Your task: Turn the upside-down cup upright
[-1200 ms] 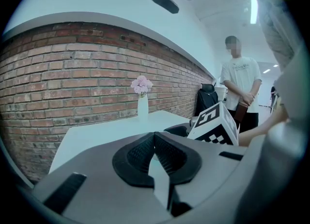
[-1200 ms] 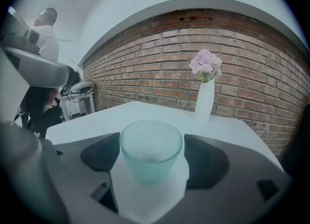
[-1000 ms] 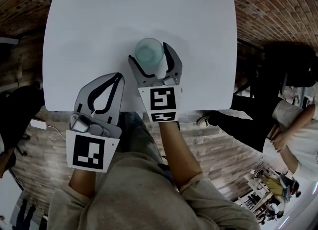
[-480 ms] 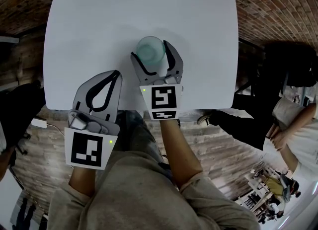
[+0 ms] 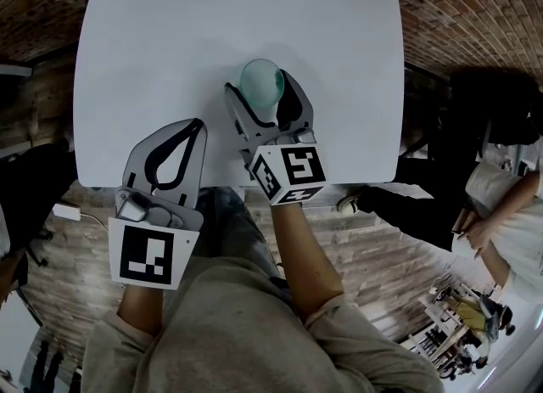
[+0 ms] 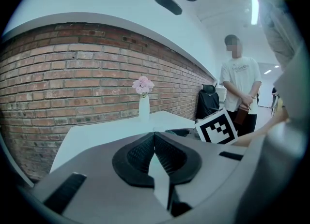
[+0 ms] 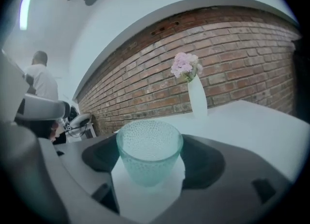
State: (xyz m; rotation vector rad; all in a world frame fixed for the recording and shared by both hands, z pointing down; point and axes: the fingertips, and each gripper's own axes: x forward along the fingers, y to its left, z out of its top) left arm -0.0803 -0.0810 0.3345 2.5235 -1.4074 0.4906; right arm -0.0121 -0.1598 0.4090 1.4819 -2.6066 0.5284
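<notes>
A pale green, dimpled glass cup sits between the jaws of my right gripper over the middle of the white table. The gripper is shut on its sides and rolled, so the cup leans. In the right gripper view the cup shows its wider end uppermost, with a dark pad on each side. Whether its base touches the table I cannot tell. My left gripper rests at the table's near edge, left of the cup, shut and empty. Its pads meet.
A white vase with pink flowers stands at the table's far edge, in front of a brick wall. A person stands off to the right, and another person's arm shows at the right of the head view.
The right gripper has rolled; its marker cube now shows a second face. The cup has tilted with it and shifted slightly up the picture. The left gripper has not moved.
</notes>
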